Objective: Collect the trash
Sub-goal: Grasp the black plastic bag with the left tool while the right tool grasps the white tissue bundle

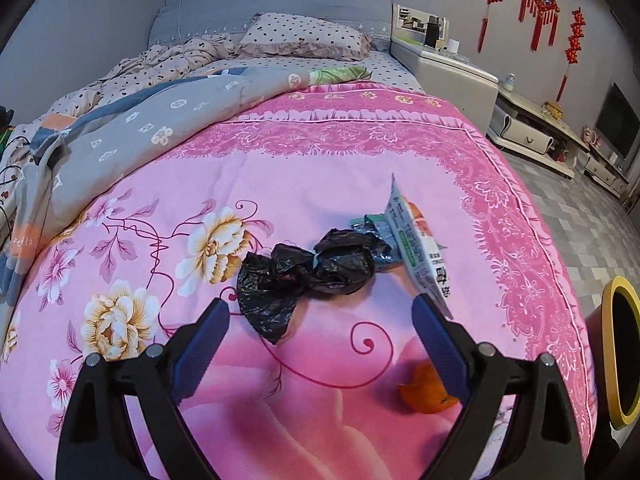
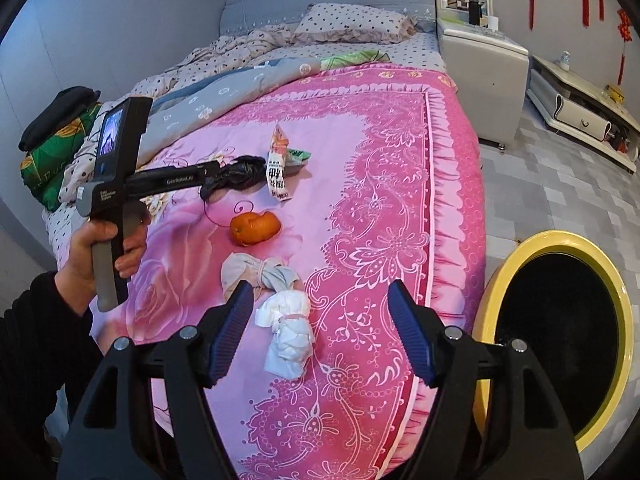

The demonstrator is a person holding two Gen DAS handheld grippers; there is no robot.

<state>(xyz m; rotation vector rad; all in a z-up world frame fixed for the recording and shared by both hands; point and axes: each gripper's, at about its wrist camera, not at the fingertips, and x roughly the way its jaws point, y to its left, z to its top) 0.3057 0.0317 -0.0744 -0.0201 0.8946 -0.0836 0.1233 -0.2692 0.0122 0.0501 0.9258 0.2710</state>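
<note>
Crinkled black plastic bag (image 1: 304,276), pink quilt (image 1: 320,184)

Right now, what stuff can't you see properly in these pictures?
- Yellow bin: its inside is all black in both views, and the left wrist view cuts it at the edge.
- Orange peel: in the left wrist view a finger of the left gripper covers part.
- Black bag: in the right wrist view the left gripper's body hides one end.
- Snack packet: printing too small to read.
</note>
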